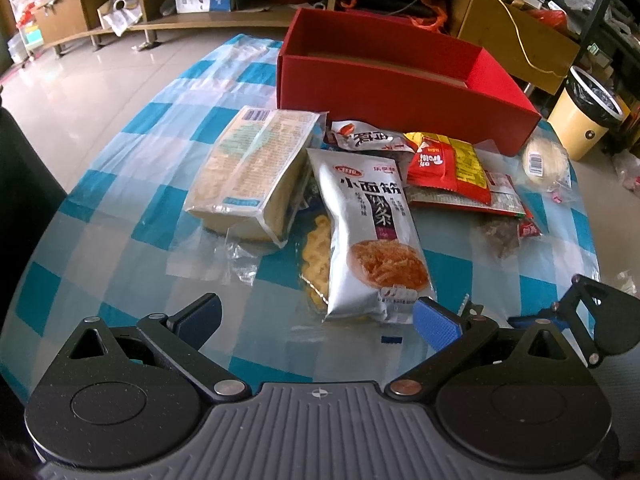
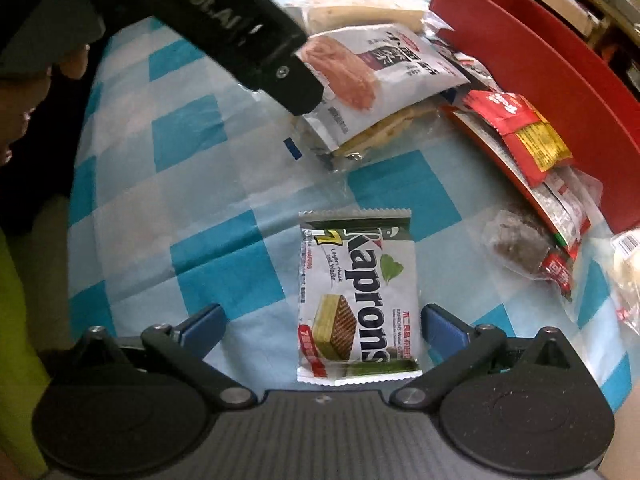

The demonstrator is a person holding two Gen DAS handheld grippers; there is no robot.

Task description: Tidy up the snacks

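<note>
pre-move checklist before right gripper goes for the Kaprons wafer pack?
1. Right gripper open: ok.
2. Kaprons wafer pack between its fingers, lying flat on the checked tablecloth: ok.
3. Pads touching the pack: not ok, a gap shows on both sides.
4. Pack apart from other snacks: ok.
5. Red box open-topped with room inside: ok, the visible interior holds nothing.
6. Left gripper open and holding nothing, near the silver noodle-snack pack: ok.
</note>
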